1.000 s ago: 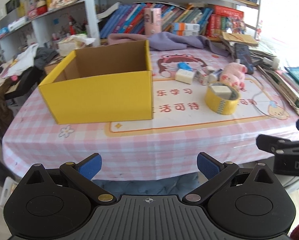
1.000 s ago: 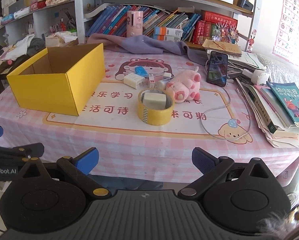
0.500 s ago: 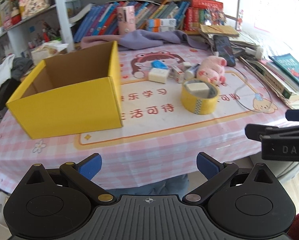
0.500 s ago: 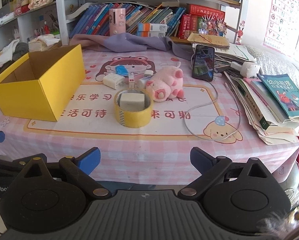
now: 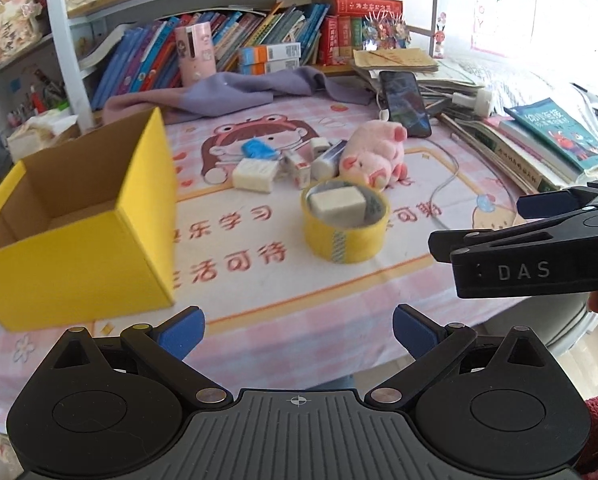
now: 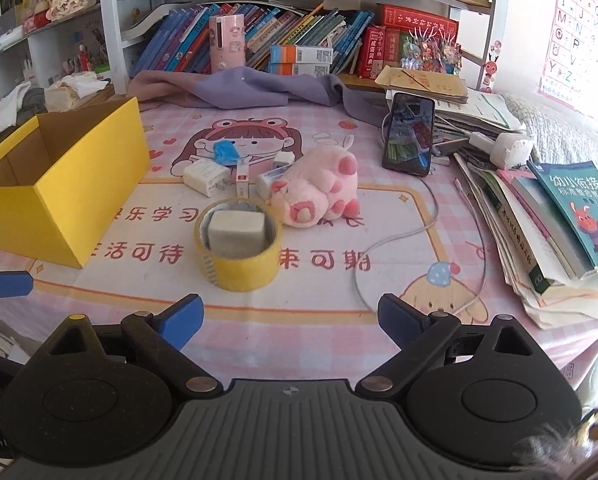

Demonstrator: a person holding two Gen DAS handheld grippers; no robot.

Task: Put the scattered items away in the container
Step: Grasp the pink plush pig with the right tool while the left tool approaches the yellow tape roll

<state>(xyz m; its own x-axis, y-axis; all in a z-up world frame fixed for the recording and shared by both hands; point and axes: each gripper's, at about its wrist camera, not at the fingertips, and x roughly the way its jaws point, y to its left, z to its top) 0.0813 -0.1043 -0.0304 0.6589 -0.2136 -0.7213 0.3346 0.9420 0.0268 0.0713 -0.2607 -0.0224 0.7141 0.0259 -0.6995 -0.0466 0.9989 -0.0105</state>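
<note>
Tape roll point(image 6: 238, 245) lies flat on the pink bench point(image 6: 323, 304), straight ahead of the right tool point(image 6: 291, 318) and a little to its left, with a pale block point(image 6: 237, 232) sitting inside its ring. The right tool's jaws have just been narrowing slightly, yet they stand wide apart with nothing between them. The left tool point(image 5: 298, 330) is also spread open and empty; from it the roll sits ahead and to the right, while the yellow box point(image 5: 75, 236) stands close on its left, its top open. The pink plush pig point(image 6: 317, 190) lies just behind the roll. By my reckoning the right tool is the nearer one for taking the roll.
</note>
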